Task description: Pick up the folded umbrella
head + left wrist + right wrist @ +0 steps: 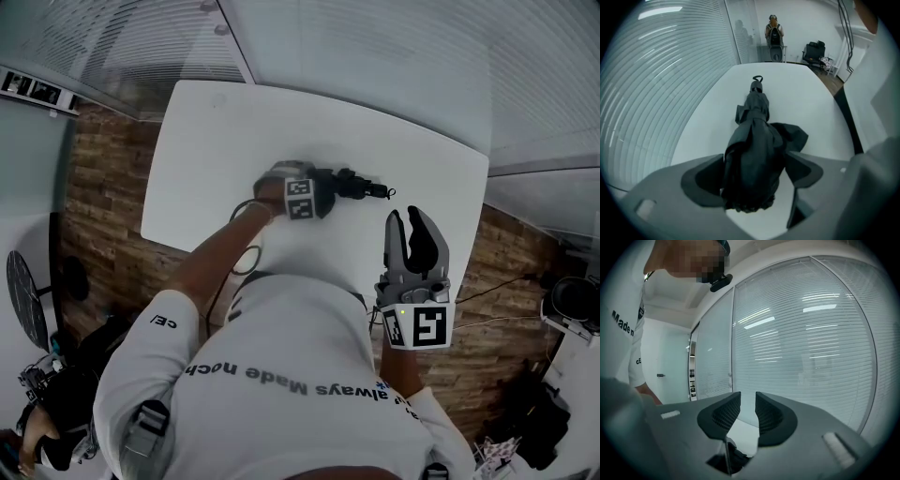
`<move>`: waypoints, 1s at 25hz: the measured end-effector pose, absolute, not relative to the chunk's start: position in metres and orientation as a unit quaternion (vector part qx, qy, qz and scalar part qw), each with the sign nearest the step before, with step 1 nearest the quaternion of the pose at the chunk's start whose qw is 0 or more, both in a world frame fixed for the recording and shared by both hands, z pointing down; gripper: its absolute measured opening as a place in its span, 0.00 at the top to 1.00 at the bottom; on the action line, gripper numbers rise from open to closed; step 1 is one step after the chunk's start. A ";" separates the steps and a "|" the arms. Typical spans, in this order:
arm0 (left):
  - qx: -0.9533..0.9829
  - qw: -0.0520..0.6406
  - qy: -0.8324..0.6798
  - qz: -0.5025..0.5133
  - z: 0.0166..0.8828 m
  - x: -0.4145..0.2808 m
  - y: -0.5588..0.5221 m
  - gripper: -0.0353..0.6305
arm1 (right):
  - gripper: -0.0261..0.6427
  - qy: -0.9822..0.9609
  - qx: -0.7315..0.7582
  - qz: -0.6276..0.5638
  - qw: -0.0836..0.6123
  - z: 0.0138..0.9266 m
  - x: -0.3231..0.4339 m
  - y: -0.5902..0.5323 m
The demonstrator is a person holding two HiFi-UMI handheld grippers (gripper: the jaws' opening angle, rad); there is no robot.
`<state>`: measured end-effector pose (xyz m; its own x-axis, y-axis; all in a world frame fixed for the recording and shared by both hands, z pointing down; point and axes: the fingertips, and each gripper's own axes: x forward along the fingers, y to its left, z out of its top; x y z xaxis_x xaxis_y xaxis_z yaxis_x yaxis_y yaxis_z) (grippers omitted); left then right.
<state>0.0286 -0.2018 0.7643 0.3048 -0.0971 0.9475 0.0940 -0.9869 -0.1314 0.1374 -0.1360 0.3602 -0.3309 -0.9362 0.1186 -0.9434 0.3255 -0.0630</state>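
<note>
The folded black umbrella [354, 184] lies on the white table [216, 159], its strap end pointing right. My left gripper [323, 190] points steeply down over the umbrella's left end, mostly hidden under its marker cube. In the left gripper view the jaws stand wide on either side of the umbrella's [754, 136] crumpled near end, so the left gripper [752, 173] is open around it; the fabric brushes the left finger [705, 180]. My right gripper [411, 225] hovers off the table's right front, pointing level. In its own view the right gripper [747, 401] shows a narrow gap and holds nothing.
Slatted glass walls border the table [797, 98] at the left and far sides. Wooden floor [103, 187] lies around it, with cables and dark gear [539, 422] at the right. A person [773, 30] and a black chair [813, 49] are far across the room.
</note>
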 end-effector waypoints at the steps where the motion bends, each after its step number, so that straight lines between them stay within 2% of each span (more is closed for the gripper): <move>1: -0.802 0.080 -0.001 -0.592 0.767 0.030 -0.203 0.34 | 0.81 -0.813 0.579 0.061 0.031 0.361 0.139 -0.135; 11: -0.780 0.060 -0.026 -0.622 0.799 0.030 -0.211 0.34 | 0.81 -0.807 0.585 0.068 0.032 0.368 0.146 -0.136; 16: -0.771 0.020 -0.042 -0.636 0.811 0.027 -0.205 0.33 | 0.81 -0.805 0.589 0.070 0.033 0.369 0.148 -0.137; 20: -0.767 -0.001 -0.051 -0.639 0.811 0.026 -0.203 0.35 | 0.81 -0.805 0.589 0.072 0.033 0.370 0.149 -0.137; 25: -0.774 0.005 -0.056 -0.631 0.808 0.028 -0.201 0.39 | 0.81 -0.805 0.588 0.073 0.034 0.371 0.150 -0.140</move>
<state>0.0276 -0.2008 0.8084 0.1970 0.0808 0.9771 0.0931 -0.9936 0.0634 0.1497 -0.1397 0.3706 -0.3065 -0.9413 0.1412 -0.9514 0.2982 -0.0772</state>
